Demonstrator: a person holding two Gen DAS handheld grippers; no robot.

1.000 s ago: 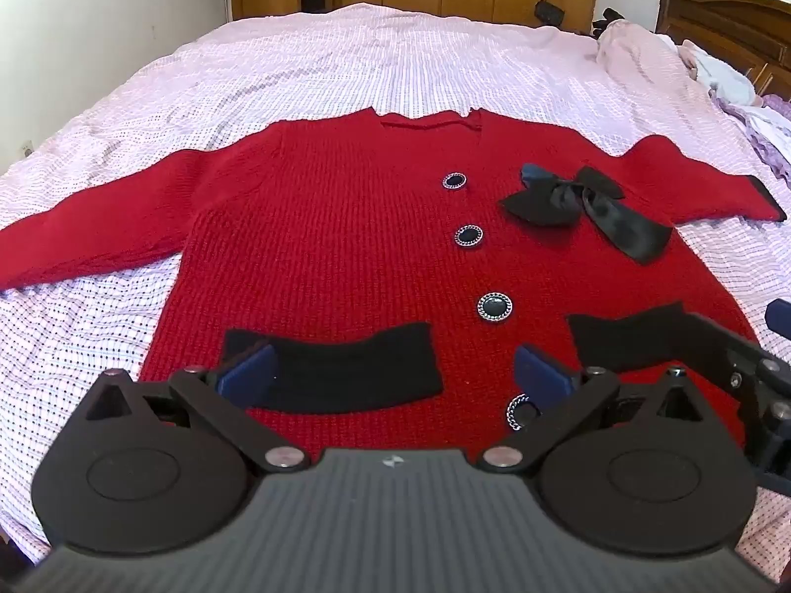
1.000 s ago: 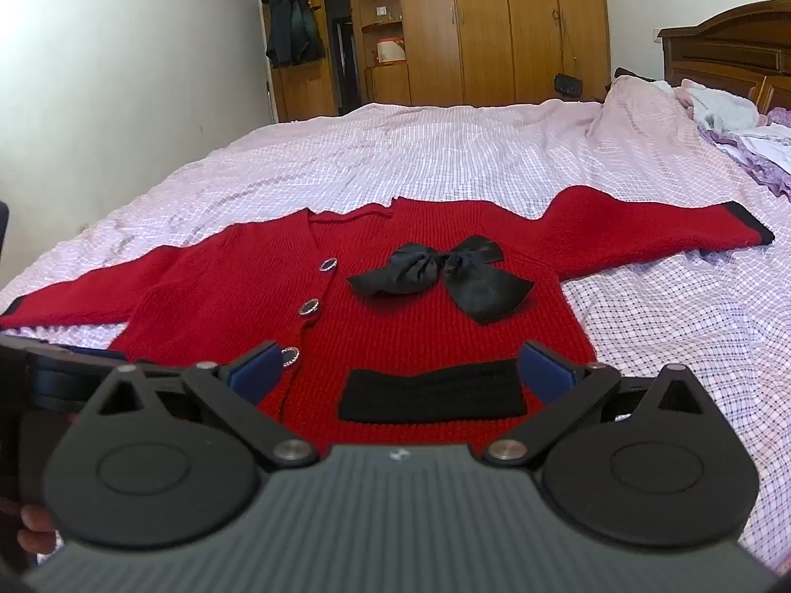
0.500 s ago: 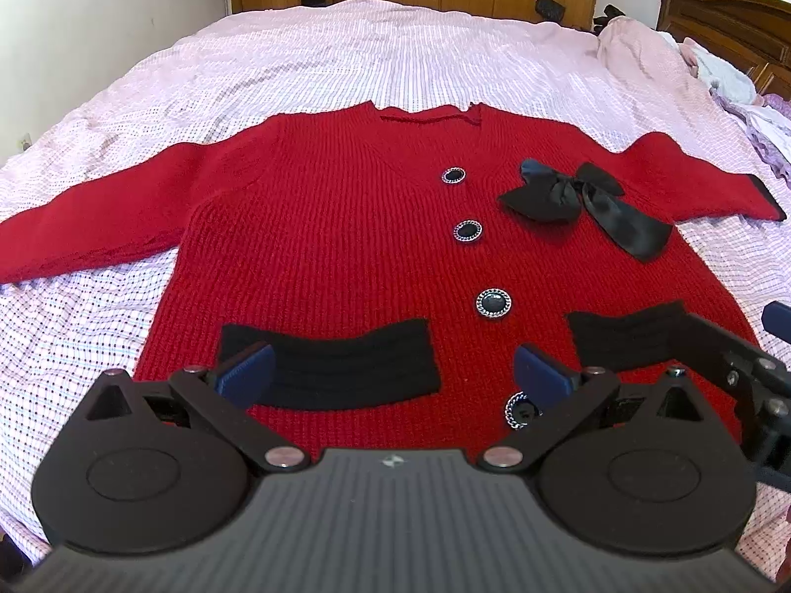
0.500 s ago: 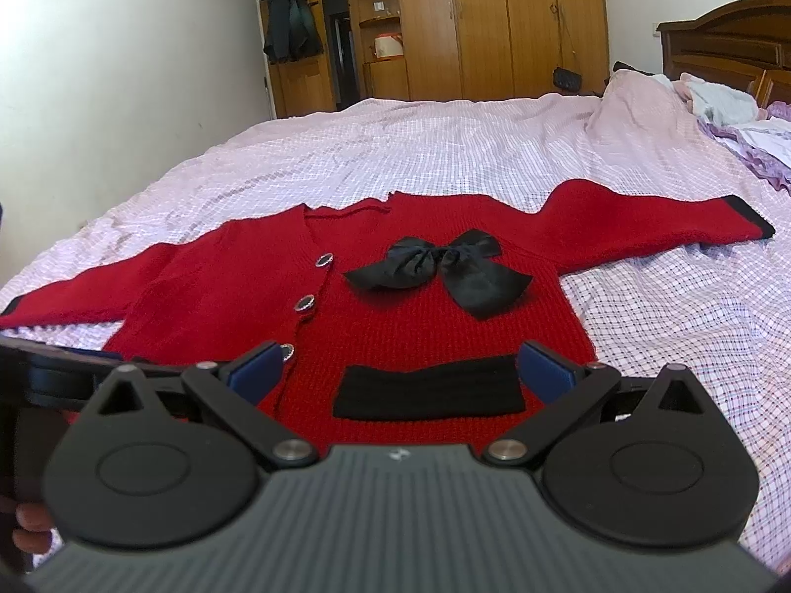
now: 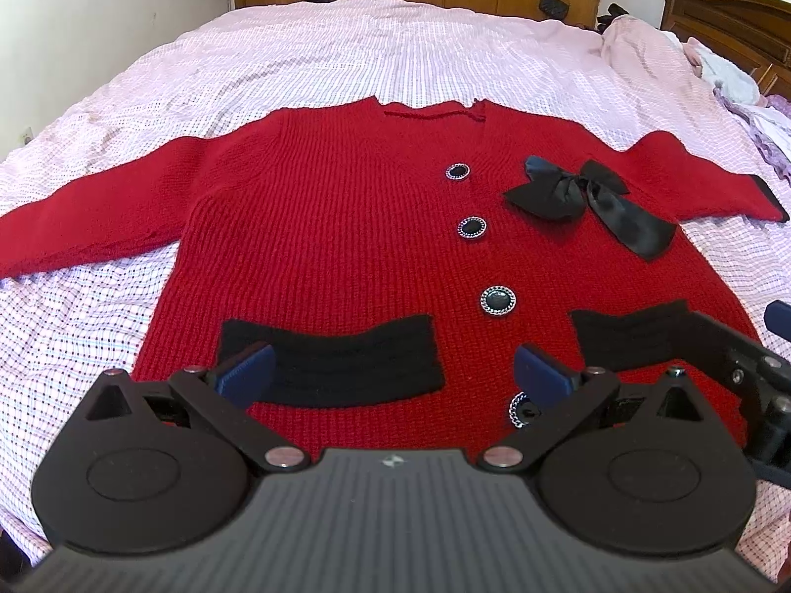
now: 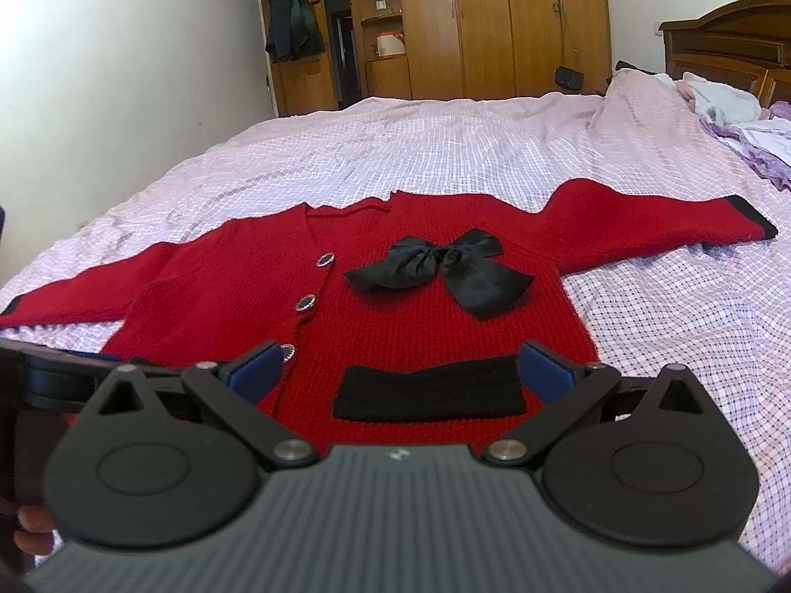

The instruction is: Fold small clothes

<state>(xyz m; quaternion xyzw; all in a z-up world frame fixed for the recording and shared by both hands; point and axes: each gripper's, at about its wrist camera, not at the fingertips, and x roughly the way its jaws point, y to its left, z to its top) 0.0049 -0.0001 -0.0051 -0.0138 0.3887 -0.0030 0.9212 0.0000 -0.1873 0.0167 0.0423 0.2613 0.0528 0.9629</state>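
A: Where's the garment?

B: Red knit cardigan [image 5: 336, 247] lies flat, front up, on the pink checked bedsheet [image 5: 346, 49]. Both sleeves spread out sideways from the body. Nothing folded.

A: Details on it?

B: Black satin bow [image 5: 588, 202] on the chest, to one side of the button row. Round dark buttons [image 5: 472, 227] run down the centre from the V-neck. Two black pocket bands: left pocket band [image 5: 331, 365] and right pocket band [image 6: 427, 388], both near the hem.

A: Left gripper?

B: Left gripper [image 5: 393, 370] is spread wide, holding nothing, above the hem; its blue fingertips [image 5: 247, 370] straddle the left pocket band and the lowest button.

A: Right?

B: Right gripper [image 6: 403, 368] is also spread wide, empty, above the hem, straddling the right pocket band. No contact with the cardigan visible for either.

A: Anything else near the cardigan?

B: Wooden wardrobe [image 6: 494, 20] beyond its collar end; loose clothes pile [image 6: 741, 123] beyond the black-cuffed sleeve.
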